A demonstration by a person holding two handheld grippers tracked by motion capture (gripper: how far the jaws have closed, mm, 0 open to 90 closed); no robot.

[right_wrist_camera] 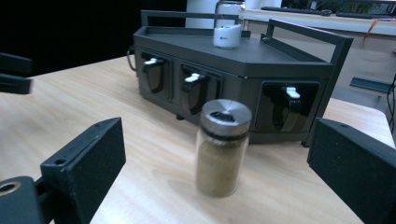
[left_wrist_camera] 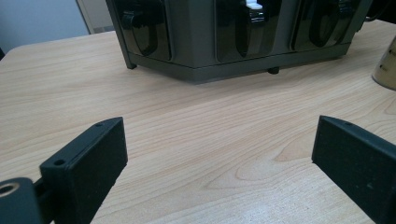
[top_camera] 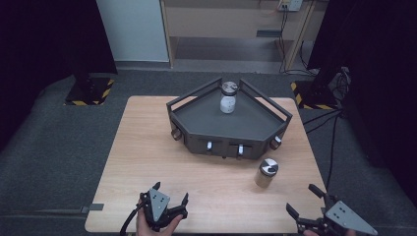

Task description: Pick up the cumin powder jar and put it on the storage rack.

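- My right gripper (top_camera: 304, 200) hovers at the table's near right corner, jaws spread wide with nothing between them.
- Ahead of it stands the glass spice jar with a silver lid and brown powder (right_wrist_camera: 222, 148), upright on the light wooden table (top_camera: 147, 147), apart from the jaws and just in front of the dark grey corner-shaped rack with drawer fronts (top_camera: 196, 118).
- My left gripper (top_camera: 170, 194) sits at the near left edge, jaws also wide and empty, facing the rack's front.
- A second glass jar with white contents (top_camera: 228, 97) stands upright on the rack's top tray, near its back corner.
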